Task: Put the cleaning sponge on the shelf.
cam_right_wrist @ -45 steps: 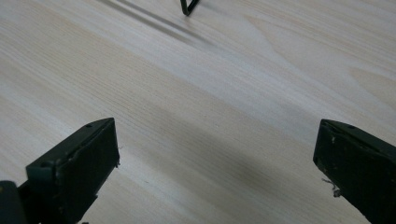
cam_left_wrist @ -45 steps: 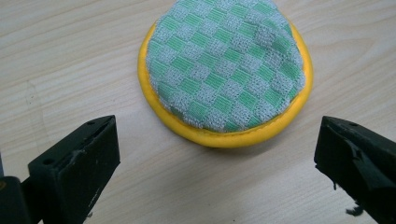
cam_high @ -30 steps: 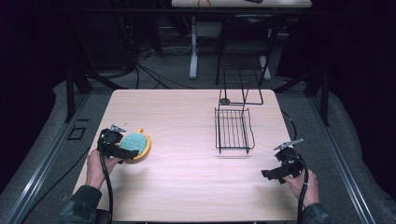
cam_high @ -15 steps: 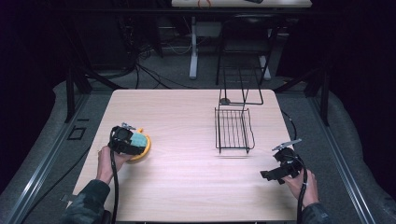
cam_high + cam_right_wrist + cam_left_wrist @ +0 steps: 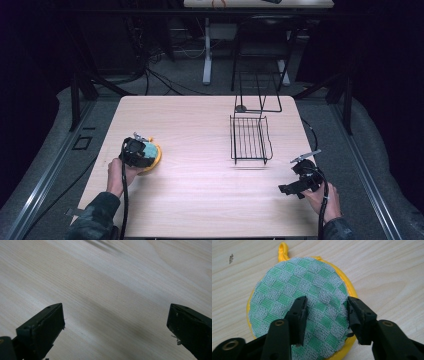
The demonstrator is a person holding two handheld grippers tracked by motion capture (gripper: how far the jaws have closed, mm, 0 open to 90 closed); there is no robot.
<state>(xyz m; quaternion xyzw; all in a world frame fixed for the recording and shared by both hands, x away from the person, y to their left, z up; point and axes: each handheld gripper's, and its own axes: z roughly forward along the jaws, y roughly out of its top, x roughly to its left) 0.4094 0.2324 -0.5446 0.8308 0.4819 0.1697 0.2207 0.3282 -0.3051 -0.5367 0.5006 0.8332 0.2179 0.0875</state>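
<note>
**Scrubber under the left gripper, grip not yet made**

Scrubber [image 5: 299, 307] first: a round pad, green-and-grey checked mesh on top, yellow rim and a small yellow loop, lying flat on the table [image 5: 200, 195] near its left edge. The left gripper [image 5: 325, 312] is down over it with its jaws parted. One jaw is pressed on the mesh face and the other sits at the pad's edge, so nothing is pinched yet.

The risk, as I judge it, is a poor bite. The pad looks soft and lies flat, and closing from here could catch only a fold of mesh or skid the pad along the smooth wood. A thin catch at the rim might let it drop on lifting.

The right gripper [image 5: 300, 182] hovers low over bare wood near the front right corner, jaws spread wide and holding nothing. The black wire rack [image 5: 250, 140] stands well apart from both, toward the far right.

Against a second ago, the left hand [image 5: 119, 172] and the pad under it have shifted rightward and a little toward the person. The right gripper has hardly moved.
</note>
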